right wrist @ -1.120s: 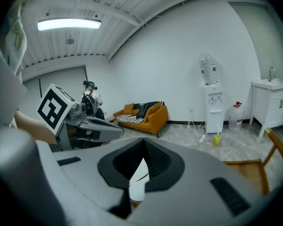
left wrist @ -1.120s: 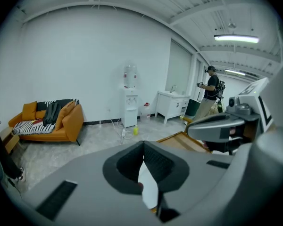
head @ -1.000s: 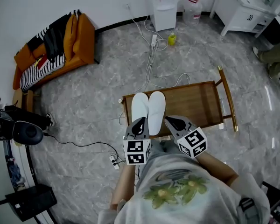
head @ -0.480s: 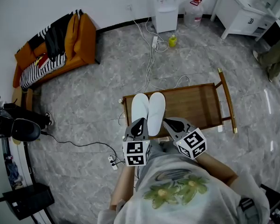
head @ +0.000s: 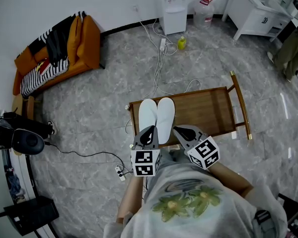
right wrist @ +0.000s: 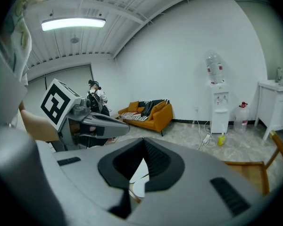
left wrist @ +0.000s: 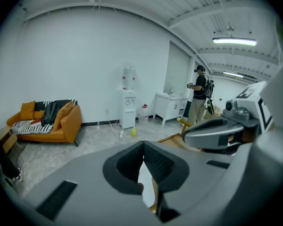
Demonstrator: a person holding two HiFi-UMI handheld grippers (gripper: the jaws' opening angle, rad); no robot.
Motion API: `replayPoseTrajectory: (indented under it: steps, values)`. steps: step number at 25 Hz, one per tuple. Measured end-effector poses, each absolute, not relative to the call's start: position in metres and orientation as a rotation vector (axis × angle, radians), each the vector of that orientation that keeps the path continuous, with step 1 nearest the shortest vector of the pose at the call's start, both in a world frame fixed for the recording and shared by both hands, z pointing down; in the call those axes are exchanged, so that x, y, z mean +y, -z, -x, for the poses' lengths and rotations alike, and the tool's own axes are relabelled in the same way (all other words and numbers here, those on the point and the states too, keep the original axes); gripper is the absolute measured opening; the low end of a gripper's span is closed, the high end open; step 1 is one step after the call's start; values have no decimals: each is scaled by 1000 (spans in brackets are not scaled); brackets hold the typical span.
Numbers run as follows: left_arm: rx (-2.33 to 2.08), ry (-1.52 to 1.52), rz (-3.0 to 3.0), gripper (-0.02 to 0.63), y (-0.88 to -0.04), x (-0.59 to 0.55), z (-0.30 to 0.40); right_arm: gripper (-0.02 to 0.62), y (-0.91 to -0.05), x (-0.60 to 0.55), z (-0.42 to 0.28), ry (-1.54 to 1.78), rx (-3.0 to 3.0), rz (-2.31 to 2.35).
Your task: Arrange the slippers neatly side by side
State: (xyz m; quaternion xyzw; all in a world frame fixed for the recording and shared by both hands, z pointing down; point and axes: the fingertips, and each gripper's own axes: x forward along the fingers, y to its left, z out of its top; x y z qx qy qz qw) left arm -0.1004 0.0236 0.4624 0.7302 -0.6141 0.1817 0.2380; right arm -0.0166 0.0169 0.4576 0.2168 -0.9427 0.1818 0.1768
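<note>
Two white slippers, one (head: 148, 114) on the left and one (head: 166, 117) on the right, lie side by side, touching, toes pointing away, on the left end of a low wooden table (head: 208, 108). My left gripper (head: 149, 131) hovers at the near edge, just behind the left slipper's heel, shut with nothing in it. My right gripper (head: 178, 131) sits just right of the right slipper's heel, also shut and empty. In the left gripper view the pads (left wrist: 153, 161) meet, with a white slipper (left wrist: 146, 187) showing below them. The right gripper view also shows closed pads (right wrist: 153, 157) over a slipper (right wrist: 140, 180).
An orange sofa (head: 59, 48) stands at the back left. A water dispenser (head: 174, 6), a yellow bottle (head: 181, 43) and floor cables (head: 161, 63) lie beyond the table. A white cabinet (head: 258, 9) is at back right, black gear (head: 20, 138) at the left. A person (left wrist: 198, 95) stands far off.
</note>
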Motion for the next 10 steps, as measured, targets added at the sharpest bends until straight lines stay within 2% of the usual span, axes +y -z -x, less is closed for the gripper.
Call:
replayPoseTrajectory:
  steps: [10]
  values:
    - [-1666, -515, -1999, 15, -469, 36, 97, 6, -466, 29, 13, -520, -2661, -602]
